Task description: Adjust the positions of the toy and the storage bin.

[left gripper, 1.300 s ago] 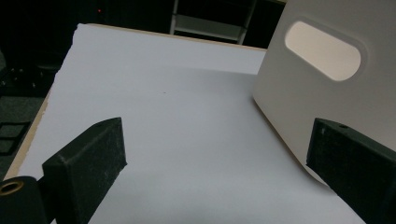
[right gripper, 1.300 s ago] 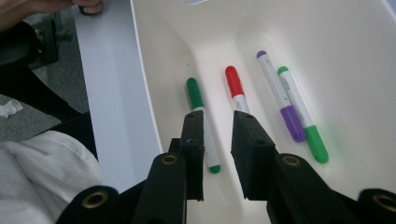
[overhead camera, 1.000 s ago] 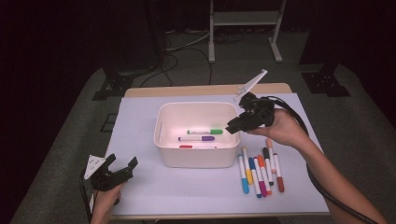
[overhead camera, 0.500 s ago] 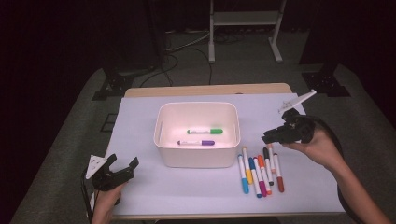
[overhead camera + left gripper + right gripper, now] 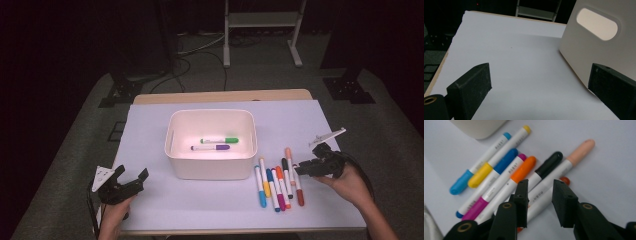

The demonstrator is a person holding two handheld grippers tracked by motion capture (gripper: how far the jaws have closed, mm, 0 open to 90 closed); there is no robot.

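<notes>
Moved from the tub (image 5: 210, 120) down to the markers (image 5: 278, 182) lying close-packed on the worktop, the right hand-held gripper (image 5: 537, 195), jaws just opening and empty, risks pinching two together.

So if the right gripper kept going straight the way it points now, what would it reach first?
Probably the peach-capped marker: the right gripper points down at the marker row, jaws open and just widening, astride its white barrel. Depth is unclear.
</notes>
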